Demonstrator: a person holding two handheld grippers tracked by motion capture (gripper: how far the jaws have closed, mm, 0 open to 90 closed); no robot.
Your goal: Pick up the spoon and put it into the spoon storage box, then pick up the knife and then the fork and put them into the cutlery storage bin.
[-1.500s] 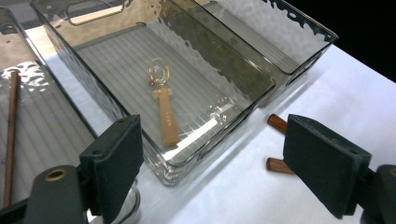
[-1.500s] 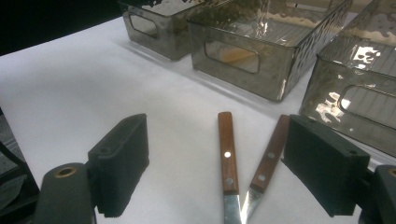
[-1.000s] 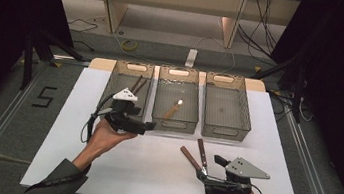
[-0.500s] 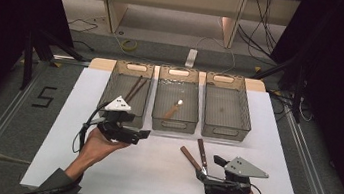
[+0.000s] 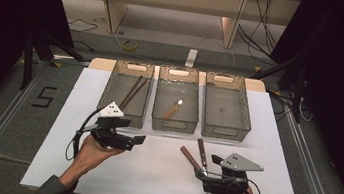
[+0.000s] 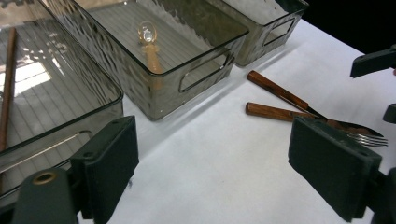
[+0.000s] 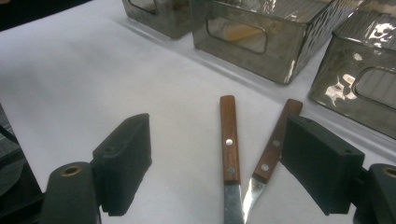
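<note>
Two wooden-handled utensils lie on the white table between the bins and my right gripper (image 5: pixel 201 174). One is a fork (image 6: pixel 275 112) with its tines toward that gripper, the other (image 6: pixel 276 91) looks like a knife. In the right gripper view both handles (image 7: pixel 228 140) (image 7: pixel 275 145) lie between its open jaws, untouched. My left gripper (image 5: pixel 138 140) is held open above the table in front of the left bin (image 5: pixel 110 89) and points right toward the utensils. Its jaws (image 6: pixel 219 172) hold nothing. The left bin holds brown chopsticks (image 5: pixel 133 92), and the middle bin (image 5: pixel 159 100) holds a small spoon (image 5: pixel 174 108).
A third bin (image 5: pixel 246 112) stands empty at the right of the row. The white table top (image 5: pixel 149 175) ends close behind both hands. Dark floor with cables lies beyond the bins.
My left gripper has drawn back from the left bin toward the near side and turned to the right. The right gripper and the utensils have stayed put.
</note>
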